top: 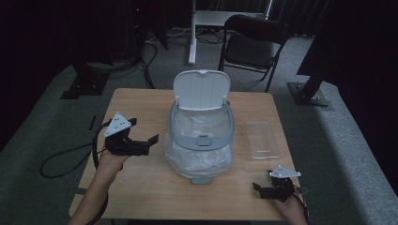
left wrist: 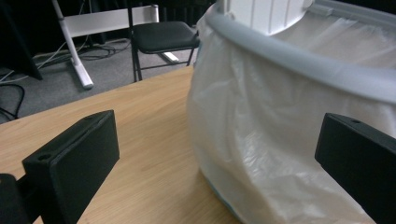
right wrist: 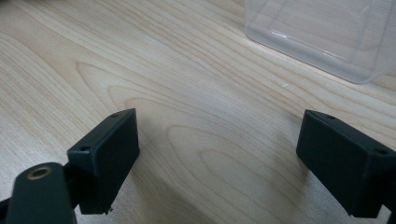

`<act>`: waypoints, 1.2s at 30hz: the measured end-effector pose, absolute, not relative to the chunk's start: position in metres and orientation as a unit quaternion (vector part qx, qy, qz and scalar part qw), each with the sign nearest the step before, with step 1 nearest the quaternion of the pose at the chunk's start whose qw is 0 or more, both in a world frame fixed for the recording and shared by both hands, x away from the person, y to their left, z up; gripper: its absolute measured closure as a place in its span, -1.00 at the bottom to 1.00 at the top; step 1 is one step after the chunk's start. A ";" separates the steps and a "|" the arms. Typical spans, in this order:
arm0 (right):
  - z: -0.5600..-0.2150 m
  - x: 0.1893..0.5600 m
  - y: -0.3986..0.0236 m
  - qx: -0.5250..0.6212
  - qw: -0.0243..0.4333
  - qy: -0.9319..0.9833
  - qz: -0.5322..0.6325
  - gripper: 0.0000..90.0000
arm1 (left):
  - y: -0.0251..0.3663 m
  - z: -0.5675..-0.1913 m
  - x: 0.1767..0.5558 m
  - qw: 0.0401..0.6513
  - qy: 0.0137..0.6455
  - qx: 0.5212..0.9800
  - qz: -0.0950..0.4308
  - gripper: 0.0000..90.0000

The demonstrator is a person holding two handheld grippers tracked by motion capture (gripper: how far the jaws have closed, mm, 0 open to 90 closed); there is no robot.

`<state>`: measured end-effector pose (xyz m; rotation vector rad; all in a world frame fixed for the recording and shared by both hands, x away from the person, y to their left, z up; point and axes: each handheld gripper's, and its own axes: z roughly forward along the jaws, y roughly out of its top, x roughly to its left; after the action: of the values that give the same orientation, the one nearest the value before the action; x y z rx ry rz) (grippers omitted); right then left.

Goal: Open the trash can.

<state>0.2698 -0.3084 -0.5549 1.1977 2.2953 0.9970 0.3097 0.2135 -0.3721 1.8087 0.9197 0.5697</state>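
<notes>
One bin (top: 202,140) stands at the middle of the desk (top: 141,187), its single lid (top: 202,89) tipped up at the back and a white bag (top: 180,157) lining it and spilling over the grey rim. One clear tray (top: 261,139) lies just to its right, apart from it. Two grippers are over the desk. The left gripper (top: 143,136) hangs near the bin's left side, jaws spread wide, pointing at the bagged wall (left wrist: 261,154). The right gripper (top: 260,187) sits low near the front right corner, jaws also spread, nothing between them, with the tray (right wrist: 322,32) just ahead. Bare wood lies open along the front edge. One folding chair (top: 251,44) stands on the floor behind the desk.
</notes>
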 end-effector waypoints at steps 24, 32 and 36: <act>-0.555 0.270 -0.308 0.424 0.183 0.813 0.354 -0.72 | 0.251 -0.435 0.322 0.445 0.448 0.737 0.242 -0.99; -0.555 0.270 -0.308 0.424 0.183 0.813 0.354 -0.72 | 0.261 -0.453 0.324 0.432 0.473 0.727 0.246 -0.99; -0.555 0.270 -0.308 0.424 0.183 0.813 0.354 -0.72 | 0.266 -0.464 0.323 0.420 0.481 0.727 0.251 -0.99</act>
<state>0.2699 -0.3084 -0.5551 1.1957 2.2939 0.9984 0.3231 0.2658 -0.4642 1.8228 1.2055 0.6301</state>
